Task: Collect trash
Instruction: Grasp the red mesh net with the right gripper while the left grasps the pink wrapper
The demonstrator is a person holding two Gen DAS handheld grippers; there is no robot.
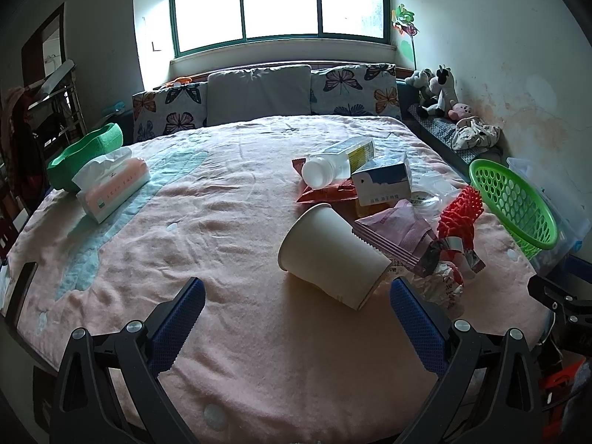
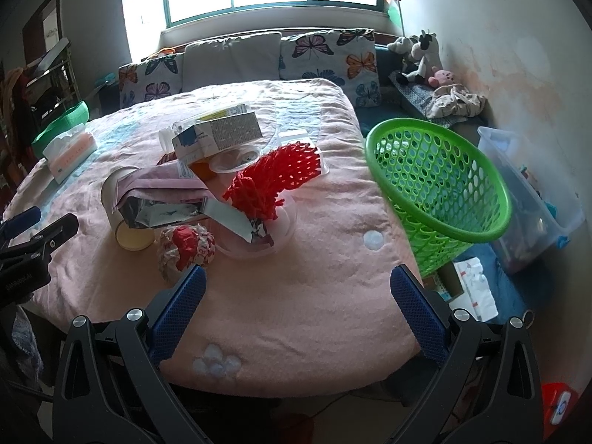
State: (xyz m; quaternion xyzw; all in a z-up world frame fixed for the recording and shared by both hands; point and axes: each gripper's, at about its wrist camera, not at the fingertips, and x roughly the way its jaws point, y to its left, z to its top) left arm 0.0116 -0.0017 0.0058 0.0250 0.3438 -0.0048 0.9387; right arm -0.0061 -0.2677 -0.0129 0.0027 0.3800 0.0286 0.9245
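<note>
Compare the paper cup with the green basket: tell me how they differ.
The paper cup is plain white with solid walls; the green basket is bright green plastic, its walls full of round holes. The cup lies on its side on the pink blanket among the trash; the basket sits at the bed's right edge, tilted, and looks much larger. Both are open-topped and look empty.

Trash heap on bed, right of middle. Paper cup on its side at heap's near-left edge, mouth toward near edge. Wrapper just right of cup, touching it. Net sleeve right of wrapper. Bottle and carton behind cup, carton right of bottle. Crumpled ball at heap's near side. Basket tilted off bed's right edge. Tissue pack near left edge; bowl behind it. Pillows along far edge.
</note>
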